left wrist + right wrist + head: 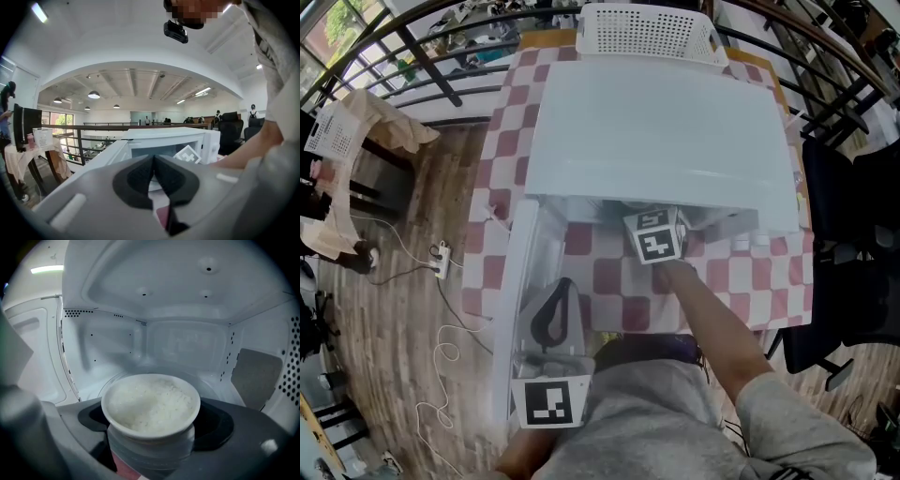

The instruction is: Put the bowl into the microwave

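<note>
A white bowl (pixel 151 404) filled with rice sits between the dark jaws of my right gripper (pixel 654 234), which is shut on it. The bowl hangs at the mouth of the white microwave (pixel 661 131), just above the front of the cavity floor (pixel 218 383). In the head view the bowl is hidden under the microwave's top. The microwave door (pixel 525 281) stands open to the left. My left gripper (pixel 555 314) is held low in front of that door, its black pads (pixel 140 180) pressed together with nothing between them.
The microwave stands on a table with a red-and-white checked cloth (pixel 609 277). A white plastic basket (pixel 649 33) sits behind it. A black office chair (pixel 853 262) is at the right, and a power strip with cables (pixel 441 258) lies on the wooden floor at the left.
</note>
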The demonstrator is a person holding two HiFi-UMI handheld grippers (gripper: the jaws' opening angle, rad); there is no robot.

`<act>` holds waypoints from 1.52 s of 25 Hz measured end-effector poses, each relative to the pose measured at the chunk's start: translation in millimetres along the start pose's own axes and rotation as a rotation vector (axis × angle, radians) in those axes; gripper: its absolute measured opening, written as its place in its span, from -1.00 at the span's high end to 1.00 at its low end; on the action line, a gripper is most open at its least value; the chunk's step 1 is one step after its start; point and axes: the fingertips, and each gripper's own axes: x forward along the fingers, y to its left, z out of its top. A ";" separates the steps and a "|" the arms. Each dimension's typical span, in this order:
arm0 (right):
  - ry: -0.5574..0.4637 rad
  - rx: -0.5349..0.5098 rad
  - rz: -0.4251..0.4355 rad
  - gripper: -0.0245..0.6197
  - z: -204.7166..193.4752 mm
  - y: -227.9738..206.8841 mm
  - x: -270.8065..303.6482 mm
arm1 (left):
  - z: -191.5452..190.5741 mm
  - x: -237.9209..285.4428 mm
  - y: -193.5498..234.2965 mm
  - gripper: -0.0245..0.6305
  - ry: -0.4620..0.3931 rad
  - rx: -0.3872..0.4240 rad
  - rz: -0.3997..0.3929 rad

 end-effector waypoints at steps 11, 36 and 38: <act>-0.023 0.018 0.017 -0.67 -2.5 0.2 -14.8 | 7.5 1.9 -1.4 0.89 -0.022 0.011 -0.012; -0.285 0.060 -0.031 0.91 12.3 -6.7 -234.5 | 26.6 -24.3 -39.2 0.89 -0.156 0.051 -0.146; -0.310 0.097 -0.002 0.92 16.9 -3.4 -255.5 | 26.9 -29.4 -41.7 0.89 -0.161 0.049 -0.159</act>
